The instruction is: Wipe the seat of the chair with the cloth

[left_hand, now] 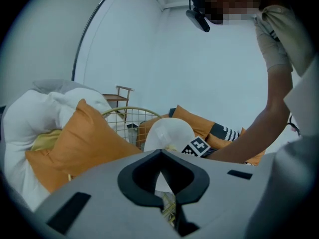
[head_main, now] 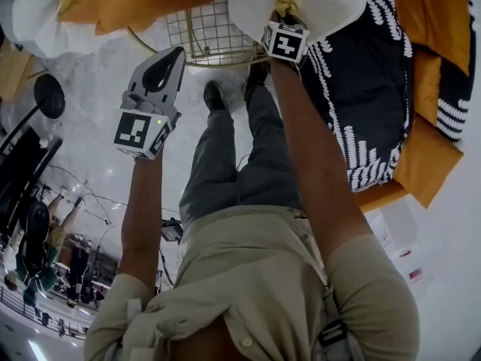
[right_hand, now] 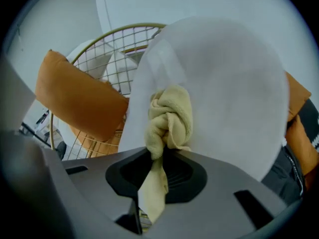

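The person wears a pale khaki button-front shirt (head_main: 255, 277) with short sleeves, grey-green trousers (head_main: 225, 164) and dark shoes (head_main: 214, 95), and a strap with a black buckle (head_main: 332, 333) lies over the right shoulder. The left gripper (head_main: 176, 55) has a light grey shell with black pads that frame a teardrop-shaped opening, a small green light, and a marker cube (head_main: 139, 132) printed with black-and-white squares. The right gripper (head_main: 288, 17) has the same grey shell and black pads, with its own black-and-white cube (head_main: 285, 42).

Head view downward, all views share seat (head_main: 331, 2)
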Available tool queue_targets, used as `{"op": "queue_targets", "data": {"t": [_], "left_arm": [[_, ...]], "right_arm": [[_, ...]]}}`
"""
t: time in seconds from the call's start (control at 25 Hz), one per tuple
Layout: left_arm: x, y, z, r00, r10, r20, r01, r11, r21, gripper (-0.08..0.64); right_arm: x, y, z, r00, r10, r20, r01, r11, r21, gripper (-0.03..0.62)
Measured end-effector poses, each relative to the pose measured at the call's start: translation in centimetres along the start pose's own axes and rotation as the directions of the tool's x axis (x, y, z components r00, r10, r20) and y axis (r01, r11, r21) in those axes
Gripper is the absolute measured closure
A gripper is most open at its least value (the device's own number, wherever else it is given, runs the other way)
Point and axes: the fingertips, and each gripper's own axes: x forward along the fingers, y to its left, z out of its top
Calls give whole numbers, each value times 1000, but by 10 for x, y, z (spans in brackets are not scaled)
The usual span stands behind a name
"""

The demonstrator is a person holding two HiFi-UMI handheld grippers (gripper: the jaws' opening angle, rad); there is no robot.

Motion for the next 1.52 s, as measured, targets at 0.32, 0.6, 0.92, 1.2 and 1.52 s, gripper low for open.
{"op": "queue_targets", "data": {"t": [0.32, 0.6, 0.92, 1.2, 1.52], "left_arm": [[-31, 21, -29, 997, 72, -16, -73, 996, -47, 546], [-24, 14, -21, 998, 55, -12, -55, 998, -33, 546], [11, -11, 2, 1000, -31, -6, 31, 999, 18, 546], [27, -33, 13, 996, -87, -15, 88, 995, 53, 546], [19, -20, 4, 998, -62, -9, 62, 998, 30, 546]], "right_arm": [[54, 79, -14, 981, 127, -143, -150, 976, -161, 514], [29, 37, -11, 995, 60, -86, -69, 992, -105, 514], [-46, -73, -40, 997, -79, 15, 77, 993, 84, 512], [-80, -103, -63, 990, -139, 21, 135, 982, 135, 514], [-49, -64, -66, 998, -61, -31, 63, 993, 96, 514]]}}
